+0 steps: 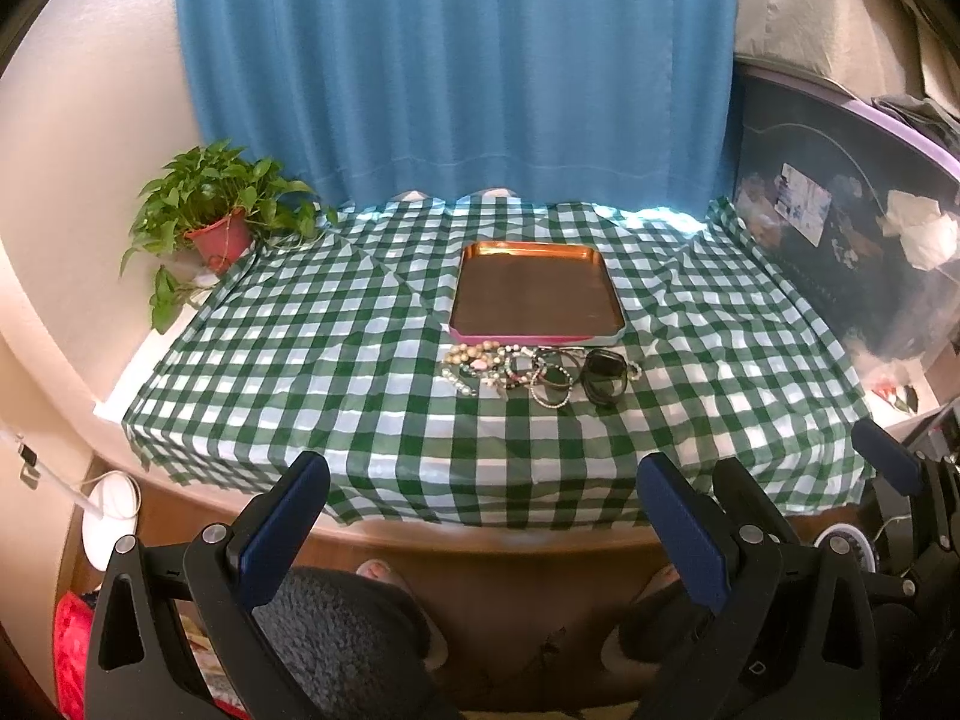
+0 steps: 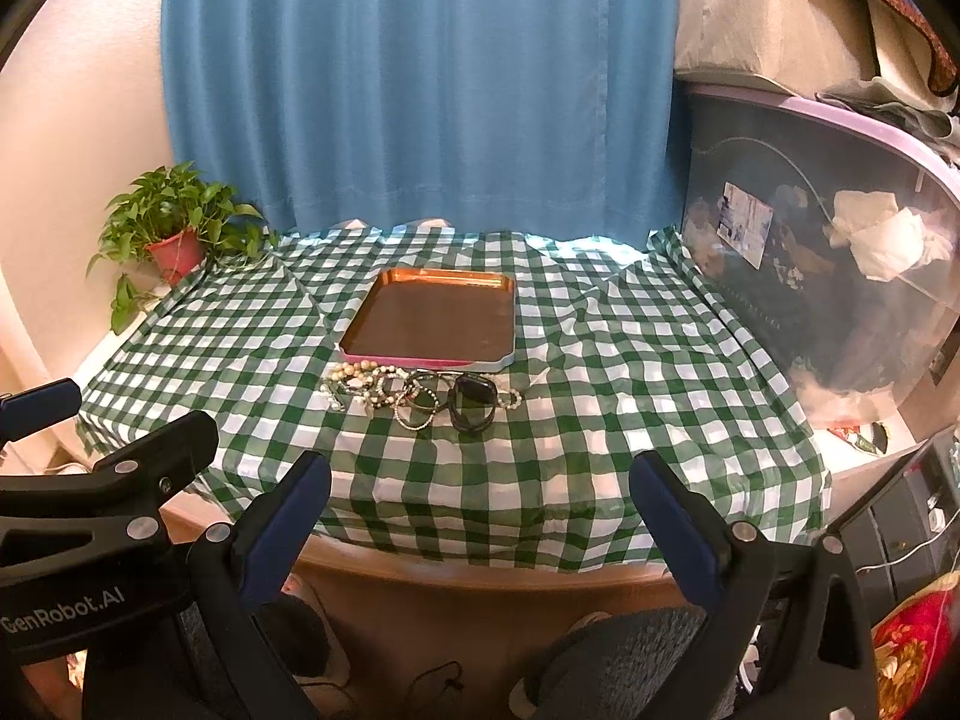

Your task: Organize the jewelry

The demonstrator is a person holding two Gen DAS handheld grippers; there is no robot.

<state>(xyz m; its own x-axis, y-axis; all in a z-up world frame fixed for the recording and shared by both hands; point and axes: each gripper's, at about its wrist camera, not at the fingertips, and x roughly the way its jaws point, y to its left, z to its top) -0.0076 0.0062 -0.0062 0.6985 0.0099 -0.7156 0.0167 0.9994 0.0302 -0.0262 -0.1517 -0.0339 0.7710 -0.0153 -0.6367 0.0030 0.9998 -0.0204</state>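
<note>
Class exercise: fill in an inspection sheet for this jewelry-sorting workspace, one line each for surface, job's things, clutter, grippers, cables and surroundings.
Surface: green checked tablecloth, wrinkled, draped over the near table edge.
Job's things: copper tray holding nothing; jewelry pile of beads and bangles on the cloth just in front of it.
Clutter: sunglasses at the pile's right end.
Grippers: left gripper and right gripper open, short of the table.
Cables: white cable at lower left.
Surroundings: blue curtain, potted plant, clear storage bin.

A green-checked cloth (image 1: 336,360) covers the worktop (image 1: 480,546); on it a copper tray (image 1: 536,293), with beaded bracelets (image 1: 510,372) and sunglasses (image 1: 603,381) just nearer.
</note>
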